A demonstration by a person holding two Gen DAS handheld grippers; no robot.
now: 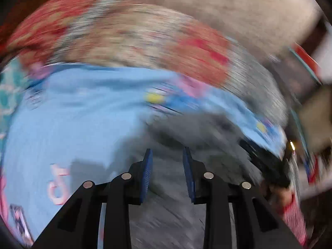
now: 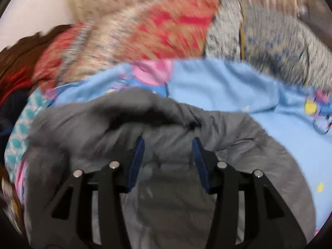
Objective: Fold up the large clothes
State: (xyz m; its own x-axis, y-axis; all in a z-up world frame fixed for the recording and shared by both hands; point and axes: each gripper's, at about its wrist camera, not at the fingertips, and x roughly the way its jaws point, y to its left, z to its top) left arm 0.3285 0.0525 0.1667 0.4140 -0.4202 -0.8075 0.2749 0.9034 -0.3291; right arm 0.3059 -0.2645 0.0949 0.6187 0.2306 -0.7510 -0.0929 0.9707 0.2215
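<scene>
Left gripper [image 1: 167,173]: the two blue pads stand apart with a clear gap between them and nothing caught there; released. Below and beyond the pads lies grey cloth, heavily blurred, filling the lower centre of the left wrist view. Right gripper [image 2: 168,164]: blue pads likewise apart; the grey garment [image 2: 166,124] bulges up between and ahead of them, but the pads do not visibly pinch it, so the grip reads as released, the fabric lying loose in the gap. The grey garment occupies the lower centre and lower left of the right wrist view, bunched in a ridge just above the fingertips. It rests on a light blue sheet [image 2: 217,83] printed with pink and yellow cartoon figures, which spreads to the right and across the middle of the frame; in the left wrist view the same sheet [image 1: 72,114] fills the left and centre. Beyond it, in the upper part of both views, sits a red and beige patterned blanket [image 2: 166,27], blurred. A grey knitted textile [image 2: 269,41] lies at upper right.
</scene>
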